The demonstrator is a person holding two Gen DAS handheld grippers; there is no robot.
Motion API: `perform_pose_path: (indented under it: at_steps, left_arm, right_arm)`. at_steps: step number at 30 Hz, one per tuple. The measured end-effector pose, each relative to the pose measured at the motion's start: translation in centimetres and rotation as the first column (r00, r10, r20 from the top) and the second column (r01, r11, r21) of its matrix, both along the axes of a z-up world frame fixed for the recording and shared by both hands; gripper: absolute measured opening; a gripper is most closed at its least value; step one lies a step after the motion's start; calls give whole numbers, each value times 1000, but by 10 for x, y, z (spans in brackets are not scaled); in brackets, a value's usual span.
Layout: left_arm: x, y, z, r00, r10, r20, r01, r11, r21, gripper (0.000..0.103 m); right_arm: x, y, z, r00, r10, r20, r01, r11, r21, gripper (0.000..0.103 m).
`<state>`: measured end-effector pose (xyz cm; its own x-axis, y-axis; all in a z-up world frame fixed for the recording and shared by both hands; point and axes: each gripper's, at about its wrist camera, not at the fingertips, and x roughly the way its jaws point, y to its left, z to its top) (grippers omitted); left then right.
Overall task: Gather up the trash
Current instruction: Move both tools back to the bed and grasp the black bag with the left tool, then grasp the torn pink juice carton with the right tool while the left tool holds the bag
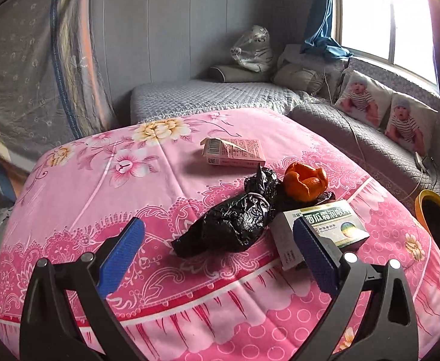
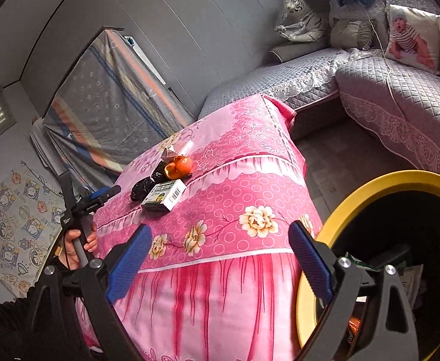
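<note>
Half hidden behind the black bag on the pink-clothed worktop, orange peel and green box; both claws gaping, empty; yellow-rimmed bin cropped beside it.

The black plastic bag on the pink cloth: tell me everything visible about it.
The black plastic bag is crinkled, glossy thin film, bunched into a long lump and cinched by a band near its far end. It lies on its side on the pink tablecloth, its far end against the orange peel and one side beside the green-and-white box. Nothing grips it.
</note>
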<state>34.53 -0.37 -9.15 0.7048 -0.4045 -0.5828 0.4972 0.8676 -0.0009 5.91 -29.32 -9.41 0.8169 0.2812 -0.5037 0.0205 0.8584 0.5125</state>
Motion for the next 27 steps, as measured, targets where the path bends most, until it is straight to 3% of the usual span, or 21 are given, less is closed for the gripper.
perform_pose_path:
  at_steps: [6,11,12,14,19,23,27]
  left_arm:
    - [25,-13,-14,997,-49,-63,51,998,24,94]
    - [51,-8,-31,990,-11,-141,13,1000,9,91]
    - [54,-6,-34,988,-3,-156,4,1000,4,87]
    - [60,-7,-41,981,-5,-196,6,1000,5,63]
    - [60,-4,-42,976,-11,-219,3,999,-41,26]
    - [50,2,-31,981,4,-194,-17,998,-61,21]
    - [36,18,-13,985,14,-174,-33,993,-110,19]
  right_arm:
    - [21,4,-7,999,27,-27,-27,1000,5,89]
    - [31,6,-10,998,48,-31,-47,999,8,89]
    - [32,8,-10,998,54,-29,-54,999,8,89]
    - [34,12,-8,997,71,-23,-71,997,3,89]
    - [43,26,6,992,130,3,-129,991,-23,89]
    - [64,53,26,981,192,27,-187,974,-125,91]
    - [107,95,35,965,263,3,-251,925,-287,92]
